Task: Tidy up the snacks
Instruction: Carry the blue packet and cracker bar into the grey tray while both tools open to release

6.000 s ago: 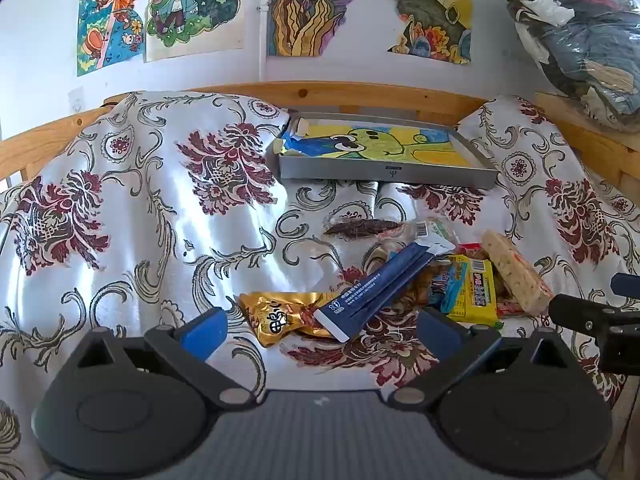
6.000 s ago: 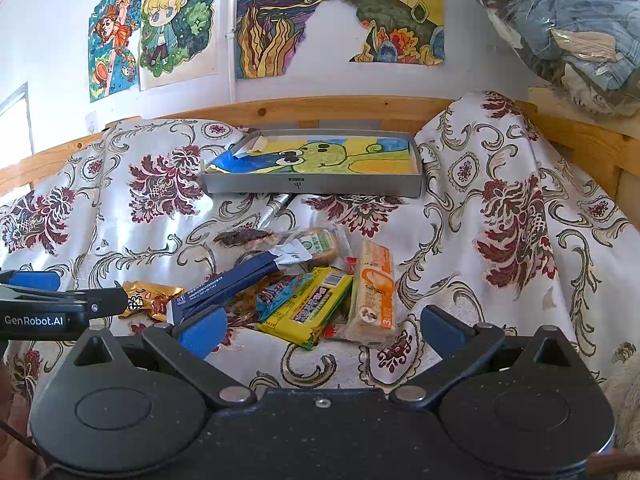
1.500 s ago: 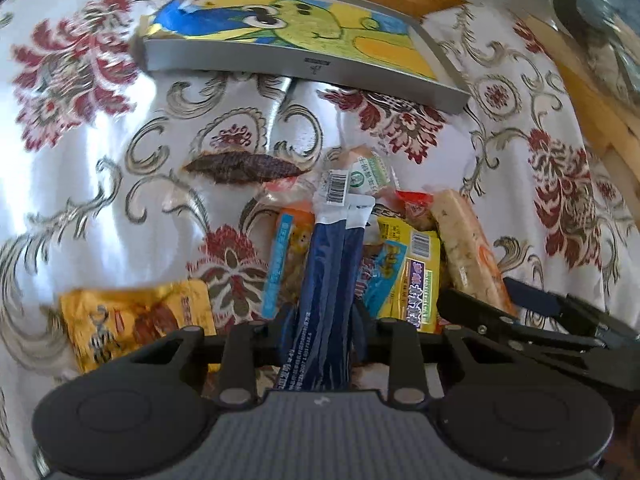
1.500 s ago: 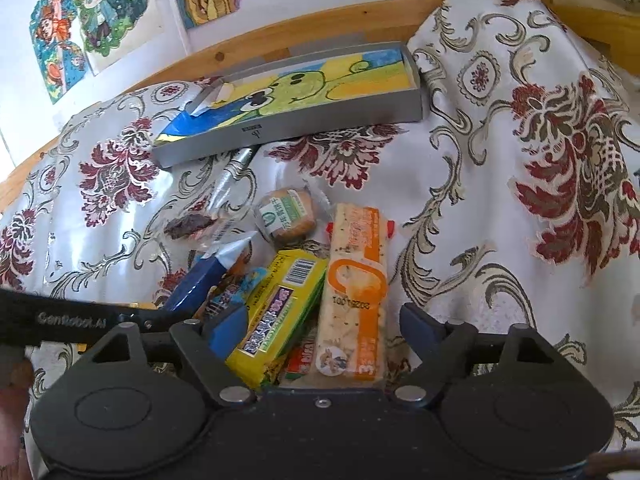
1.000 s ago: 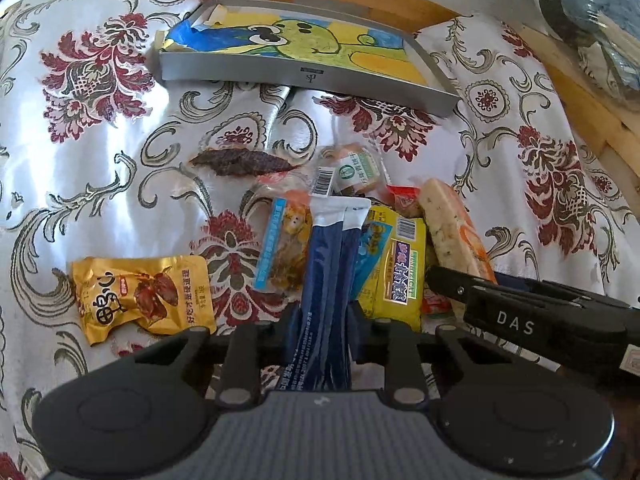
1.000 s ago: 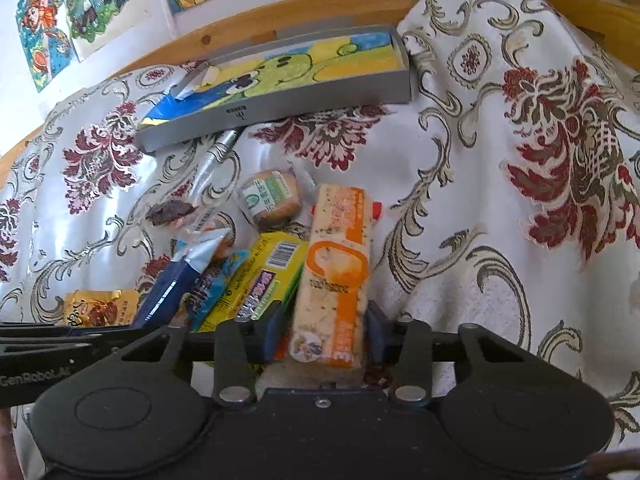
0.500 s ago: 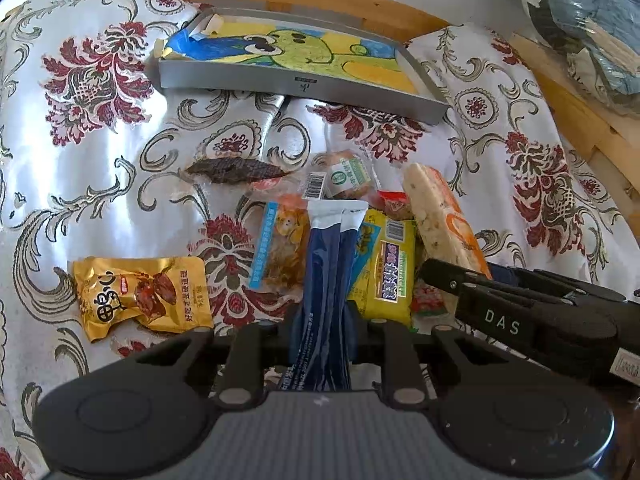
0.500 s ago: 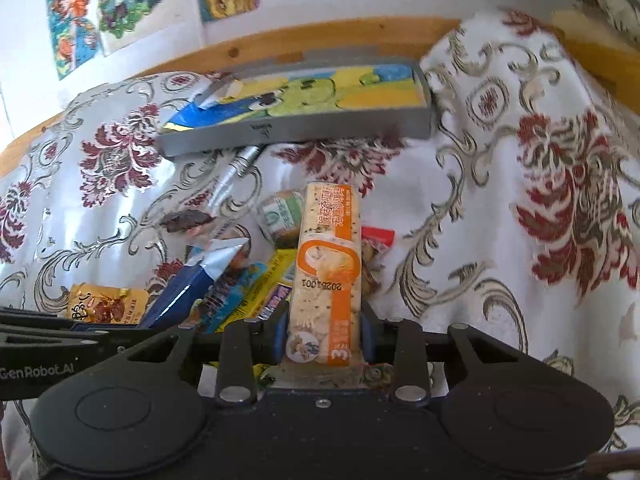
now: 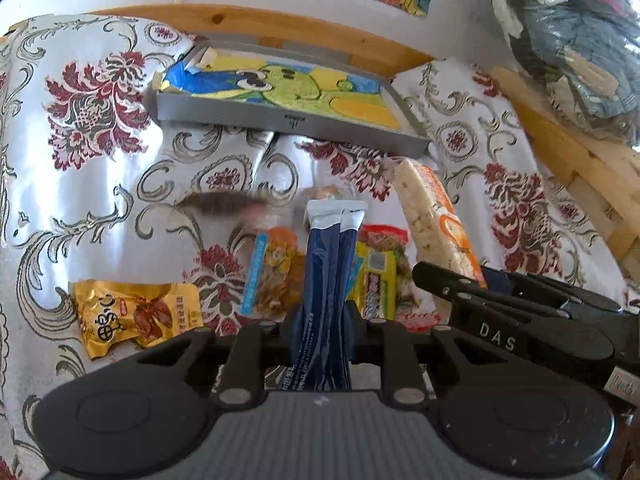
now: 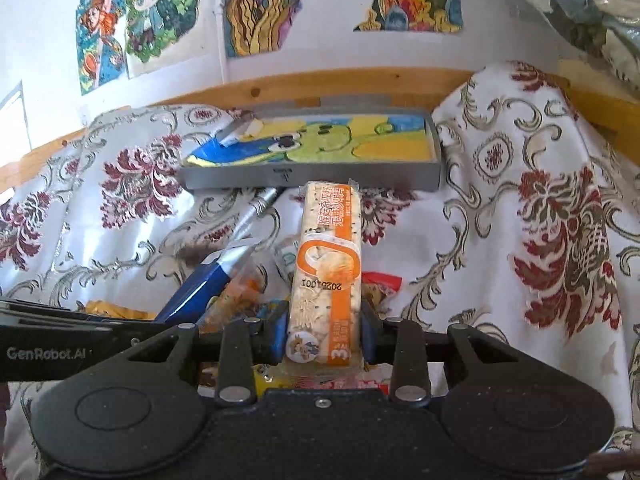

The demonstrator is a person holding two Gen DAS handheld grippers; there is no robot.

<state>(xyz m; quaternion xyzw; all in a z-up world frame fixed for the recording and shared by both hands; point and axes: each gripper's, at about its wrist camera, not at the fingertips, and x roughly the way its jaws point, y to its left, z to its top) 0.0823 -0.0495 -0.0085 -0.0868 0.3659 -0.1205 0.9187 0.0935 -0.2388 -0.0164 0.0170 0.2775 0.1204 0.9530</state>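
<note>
We see one floral cloth (image 9: pixel 100 184), one grey tray (image 9: pixel 280 118) near its far edge; our left gripper (image 9: pixel 324 320) clamps one blue sachet (image 9: pixel 328 280), our right gripper (image 10: pixel 324 336) one orange cracker pack (image 10: pixel 328 264).

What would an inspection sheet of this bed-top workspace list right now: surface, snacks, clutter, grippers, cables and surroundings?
Surface: floral cloth, wrinkled.
Job's things: grey tray at the back, lined with a cartoon drawing; navy packet; orange cracker pack; gold packet; more snacks piled behind the held ones.
Clutter: silver pen near the tray.
Grippers: left gripper shut on the navy packet; right gripper shut on the cracker pack.
Cables: nothing seen.
Surroundings: wooden rail, wall drawings, bagged clothes.
</note>
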